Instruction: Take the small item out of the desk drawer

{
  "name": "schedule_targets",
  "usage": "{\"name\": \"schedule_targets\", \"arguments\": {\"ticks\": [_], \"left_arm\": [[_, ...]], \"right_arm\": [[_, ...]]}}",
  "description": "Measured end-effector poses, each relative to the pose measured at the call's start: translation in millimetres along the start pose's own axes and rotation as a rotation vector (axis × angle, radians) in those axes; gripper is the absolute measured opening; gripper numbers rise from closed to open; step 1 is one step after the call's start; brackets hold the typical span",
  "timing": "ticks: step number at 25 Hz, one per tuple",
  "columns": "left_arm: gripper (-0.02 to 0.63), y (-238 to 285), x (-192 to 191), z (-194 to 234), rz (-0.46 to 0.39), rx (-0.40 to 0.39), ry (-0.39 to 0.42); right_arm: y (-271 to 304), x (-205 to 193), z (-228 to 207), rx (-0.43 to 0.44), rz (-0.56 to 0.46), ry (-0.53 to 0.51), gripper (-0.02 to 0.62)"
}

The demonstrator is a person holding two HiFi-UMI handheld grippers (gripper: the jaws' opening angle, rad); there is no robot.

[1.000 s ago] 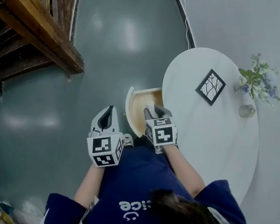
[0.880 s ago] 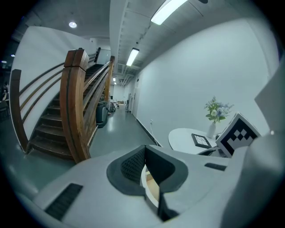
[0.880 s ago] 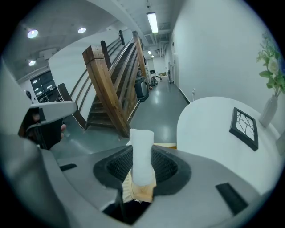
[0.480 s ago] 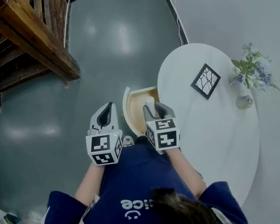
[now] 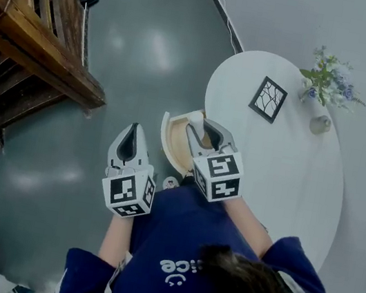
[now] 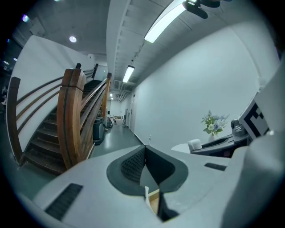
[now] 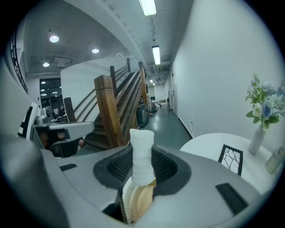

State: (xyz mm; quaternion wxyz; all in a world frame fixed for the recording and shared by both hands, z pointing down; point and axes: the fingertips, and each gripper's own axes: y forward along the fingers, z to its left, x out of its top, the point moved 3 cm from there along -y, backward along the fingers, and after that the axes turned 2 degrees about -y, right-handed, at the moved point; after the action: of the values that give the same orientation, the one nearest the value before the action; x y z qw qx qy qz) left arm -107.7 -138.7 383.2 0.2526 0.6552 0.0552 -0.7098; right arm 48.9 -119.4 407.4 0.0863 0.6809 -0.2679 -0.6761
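Note:
My right gripper (image 5: 205, 128) is shut on a small white roll (image 7: 141, 155), which stands upright between its jaws above the open wooden drawer (image 5: 168, 137). The head view shows the roll (image 5: 197, 119) just over the drawer's inside, at the edge of the white round table (image 5: 282, 181). Part of the drawer (image 7: 139, 201) shows below the jaws in the right gripper view. My left gripper (image 5: 132, 130) hangs over the floor left of the drawer, its jaws shut with nothing in them; its own view shows the gripper (image 6: 144, 149) with the tips meeting.
On the table lie a black-framed square picture (image 5: 267, 100) and a small vase of flowers (image 5: 325, 97) at the far side. A wooden staircase (image 5: 40, 40) stands to the left across the grey floor. The person's body in blue is close below the grippers.
Both grippers have risen. The right one has come up from the drawer with the white roll in its jaws; the left one has lifted and tilted a little, still shut.

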Motion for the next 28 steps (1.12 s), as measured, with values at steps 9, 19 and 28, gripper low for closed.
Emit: {"name": "schedule_targets", "arguments": {"ticks": [9, 19, 28], "left_arm": [[0.003, -6, 34, -1, -0.075, 0.016, 0.024], [0.003, -11, 63, -20, -0.135, -0.049, 0.065], [0.003, -9, 64, -35, -0.142, -0.058, 0.083]], "right_arm": [[-25, 46, -4, -0.055, -0.193, -0.072, 0.135], [-48, 85, -12, -0.095, -0.34, -0.043, 0.135], [-56, 89, -19, -0.097, -0.379, -0.052, 0.133]]}}
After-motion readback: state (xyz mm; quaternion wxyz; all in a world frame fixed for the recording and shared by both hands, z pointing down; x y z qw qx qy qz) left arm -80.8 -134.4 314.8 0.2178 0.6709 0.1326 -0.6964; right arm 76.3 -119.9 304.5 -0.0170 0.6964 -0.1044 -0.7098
